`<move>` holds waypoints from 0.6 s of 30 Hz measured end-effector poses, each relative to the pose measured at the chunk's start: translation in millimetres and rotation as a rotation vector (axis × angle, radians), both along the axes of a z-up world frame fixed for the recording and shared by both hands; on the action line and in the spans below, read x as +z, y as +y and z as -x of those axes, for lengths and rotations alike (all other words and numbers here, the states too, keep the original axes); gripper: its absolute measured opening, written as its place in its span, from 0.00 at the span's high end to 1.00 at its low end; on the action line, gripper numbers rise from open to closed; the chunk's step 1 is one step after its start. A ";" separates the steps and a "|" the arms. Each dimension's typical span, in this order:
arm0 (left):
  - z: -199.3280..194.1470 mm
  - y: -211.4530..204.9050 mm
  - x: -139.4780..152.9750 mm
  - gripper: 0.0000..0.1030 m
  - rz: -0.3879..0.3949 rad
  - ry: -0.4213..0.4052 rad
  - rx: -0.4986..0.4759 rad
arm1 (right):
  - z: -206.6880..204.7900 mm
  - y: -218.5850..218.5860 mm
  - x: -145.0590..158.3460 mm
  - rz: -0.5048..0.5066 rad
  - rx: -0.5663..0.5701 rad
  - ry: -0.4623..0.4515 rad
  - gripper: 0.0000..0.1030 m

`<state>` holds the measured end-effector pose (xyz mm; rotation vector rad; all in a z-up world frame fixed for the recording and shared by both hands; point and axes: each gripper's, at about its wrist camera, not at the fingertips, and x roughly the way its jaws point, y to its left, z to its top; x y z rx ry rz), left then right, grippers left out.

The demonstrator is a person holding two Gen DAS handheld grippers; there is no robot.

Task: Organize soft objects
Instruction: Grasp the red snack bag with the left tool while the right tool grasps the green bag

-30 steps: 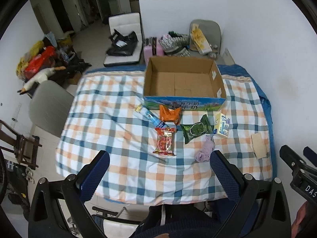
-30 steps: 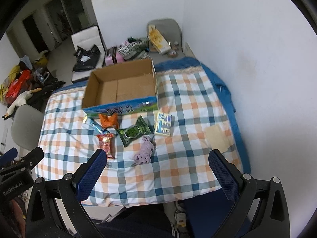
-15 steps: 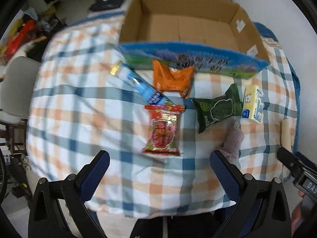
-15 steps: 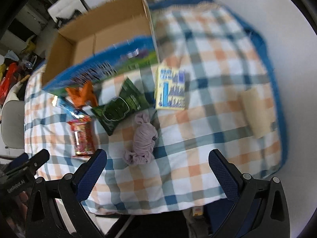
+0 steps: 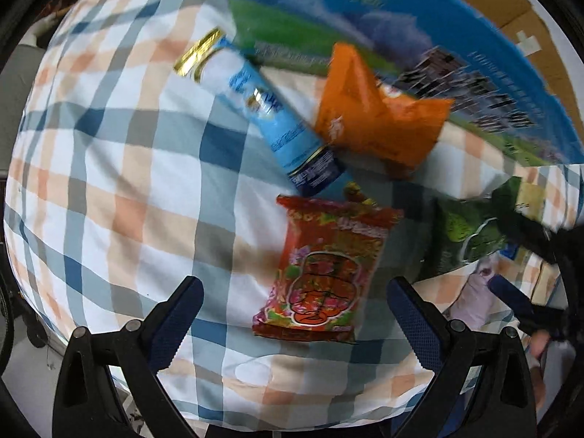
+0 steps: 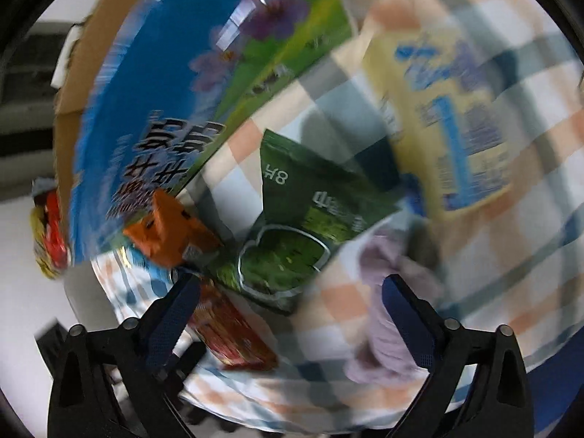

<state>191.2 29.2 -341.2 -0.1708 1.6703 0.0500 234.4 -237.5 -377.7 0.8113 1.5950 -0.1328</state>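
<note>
box cut off at top; print blurred. yellow pack smeared; purple cloth partly hidden behind finger.

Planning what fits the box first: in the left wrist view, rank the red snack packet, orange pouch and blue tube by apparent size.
1. red snack packet, though nearest the camera.
2. orange pouch and blue tube: too alike to rank.
</note>
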 end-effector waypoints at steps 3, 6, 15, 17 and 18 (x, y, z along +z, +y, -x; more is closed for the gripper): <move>1.3 5.4 -14.0 0.00 -0.005 0.015 0.006 | -8.1 9.1 -24.6 -0.012 -0.045 0.044 0.10; 1.0 5.5 -29.6 0.00 0.034 0.033 0.004 | -13.8 17.7 -34.7 -0.017 -0.040 0.044 0.40; 2.2 -24.6 -95.8 0.04 0.045 0.068 -0.126 | -14.3 85.7 -31.3 0.188 0.514 0.116 0.55; 1.4 -34.6 -106.4 0.14 0.004 0.056 -0.162 | -13.1 95.4 -34.5 0.218 0.556 0.108 0.53; 0.9 -37.7 -110.5 0.19 -0.016 0.046 -0.175 | -14.1 99.9 -36.9 0.225 0.560 0.097 0.52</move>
